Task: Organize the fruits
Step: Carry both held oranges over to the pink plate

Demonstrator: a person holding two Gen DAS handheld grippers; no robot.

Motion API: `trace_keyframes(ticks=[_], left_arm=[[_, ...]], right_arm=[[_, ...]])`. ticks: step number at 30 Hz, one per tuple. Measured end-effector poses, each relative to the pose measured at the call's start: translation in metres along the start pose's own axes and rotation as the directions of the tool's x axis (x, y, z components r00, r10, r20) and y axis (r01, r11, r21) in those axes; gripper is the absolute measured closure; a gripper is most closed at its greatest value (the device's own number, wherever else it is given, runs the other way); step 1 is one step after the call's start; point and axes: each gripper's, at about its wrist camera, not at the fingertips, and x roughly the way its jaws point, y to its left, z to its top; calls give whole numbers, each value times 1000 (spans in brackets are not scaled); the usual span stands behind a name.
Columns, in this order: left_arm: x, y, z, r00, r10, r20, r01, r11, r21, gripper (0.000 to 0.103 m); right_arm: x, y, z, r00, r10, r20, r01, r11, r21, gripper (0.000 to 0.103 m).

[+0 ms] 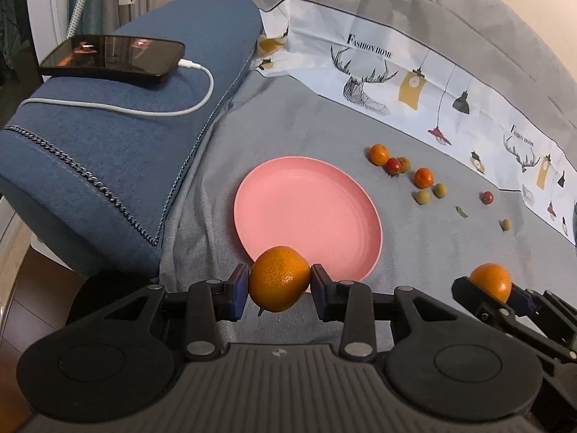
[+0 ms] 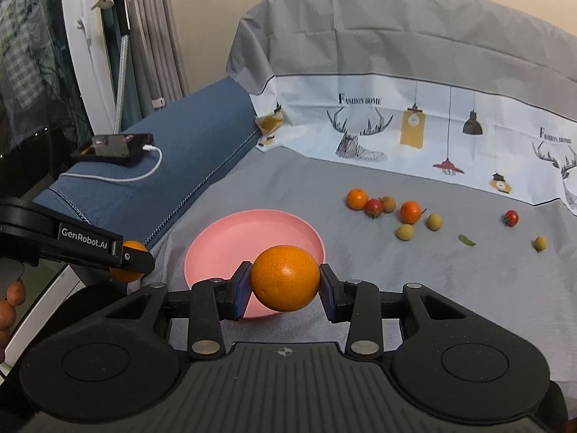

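Observation:
My left gripper (image 1: 279, 281) is shut on an orange (image 1: 279, 278) and holds it over the near rim of a pink plate (image 1: 306, 209). My right gripper (image 2: 285, 281) is shut on a second orange (image 2: 285, 278) above the plate's near right edge (image 2: 223, 238). The right gripper with its orange also shows in the left wrist view (image 1: 492, 283). The left gripper with its orange shows in the right wrist view (image 2: 130, 256). Loose fruits lie beyond the plate on the grey cloth: small oranges (image 2: 357, 198), red cherry tomatoes (image 2: 374, 207) and small yellow-green fruits (image 2: 404, 232).
A blue sofa arm (image 1: 108, 144) on the left carries a phone (image 1: 111, 57) on a white cable. A printed cloth covers the backrest (image 2: 414, 115). A green leaf (image 2: 467, 240) lies on the cloth among the fruits.

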Motion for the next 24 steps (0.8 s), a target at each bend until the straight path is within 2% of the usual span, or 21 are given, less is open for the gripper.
trace_keyframes(ticks=[24], left_arm=[[103, -12, 32, 990, 70, -125, -61, 996, 72, 62]], right_arm=[[117, -5, 2, 988, 23, -152, -23, 1000, 3, 62]])
